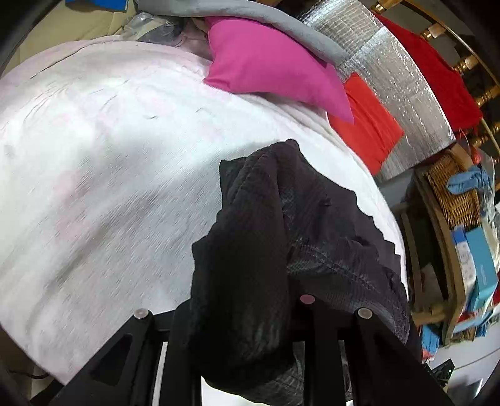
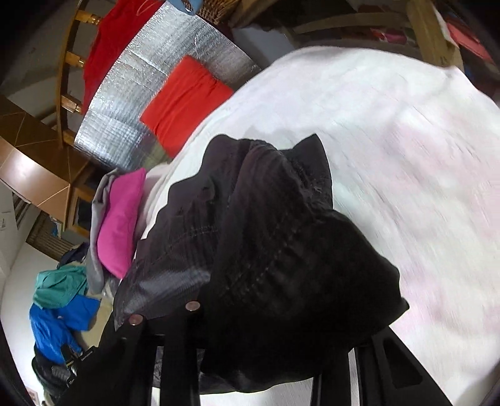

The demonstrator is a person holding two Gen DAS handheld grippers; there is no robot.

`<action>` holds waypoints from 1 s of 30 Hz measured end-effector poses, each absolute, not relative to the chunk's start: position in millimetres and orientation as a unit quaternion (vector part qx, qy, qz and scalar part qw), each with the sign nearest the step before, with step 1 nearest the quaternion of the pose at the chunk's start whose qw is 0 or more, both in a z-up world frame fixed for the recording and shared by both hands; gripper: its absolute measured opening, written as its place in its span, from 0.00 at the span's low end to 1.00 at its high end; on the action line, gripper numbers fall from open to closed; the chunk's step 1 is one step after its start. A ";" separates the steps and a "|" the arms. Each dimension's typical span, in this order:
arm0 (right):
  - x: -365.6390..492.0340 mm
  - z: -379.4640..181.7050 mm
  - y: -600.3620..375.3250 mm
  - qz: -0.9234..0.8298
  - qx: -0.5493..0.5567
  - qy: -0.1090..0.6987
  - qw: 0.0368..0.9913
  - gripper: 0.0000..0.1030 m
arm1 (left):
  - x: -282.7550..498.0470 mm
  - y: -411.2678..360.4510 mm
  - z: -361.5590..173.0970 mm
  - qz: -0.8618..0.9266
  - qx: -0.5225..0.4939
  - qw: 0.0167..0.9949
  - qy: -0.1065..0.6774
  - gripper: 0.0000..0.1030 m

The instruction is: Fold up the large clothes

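Observation:
A black ribbed garment [image 1: 281, 237] is bunched and lifted off the white bedcover [image 1: 103, 162]. My left gripper [image 1: 240, 315] is shut on one bunch of it, the cloth spilling over both black fingers and hiding the pads. In the right wrist view the same black garment [image 2: 265, 243] drapes over my right gripper [image 2: 275, 328], which is shut on another bunch of it. The fabric hangs between the two grips, above the white bedcover [image 2: 390, 150]. The bedcover looks streaked with motion blur in both views.
A folded pink garment [image 1: 268, 65] and a grey one [image 1: 243, 12] lie at the bed's far side, a red-orange one [image 1: 368, 125] on a silver foil mat [image 1: 400, 81]. A wicker basket [image 1: 450, 190] and boxes stand to the right. Blue and teal clothes [image 2: 59, 306] are piled beside the bed.

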State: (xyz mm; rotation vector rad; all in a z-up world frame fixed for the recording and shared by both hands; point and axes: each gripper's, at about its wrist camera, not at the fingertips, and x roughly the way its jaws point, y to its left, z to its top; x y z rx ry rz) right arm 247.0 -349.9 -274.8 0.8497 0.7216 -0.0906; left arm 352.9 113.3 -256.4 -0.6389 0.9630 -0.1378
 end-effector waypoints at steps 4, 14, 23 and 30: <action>233.3 -275.0 -345.3 -0.052 0.393 0.362 0.844 0.38 | 333.7 122.1 -260.3 -0.055 -0.285 0.826 0.483 0.48; 194.4 -235.2 -321.9 0.022 0.273 0.475 0.836 0.67 | 279.7 139.6 -217.4 -0.071 -0.218 0.844 0.485 0.57; 259.7 -184.0 -345.3 -0.036 0.216 0.359 0.907 0.69 | 379.2 137.0 -197.4 -0.005 -0.170 0.873 0.457 0.75; 362.7 -220.8 -383.2 -0.082 0.239 0.402 0.880 0.69 | 439.2 140.3 -247.1 -0.049 -0.259 0.817 0.512 0.75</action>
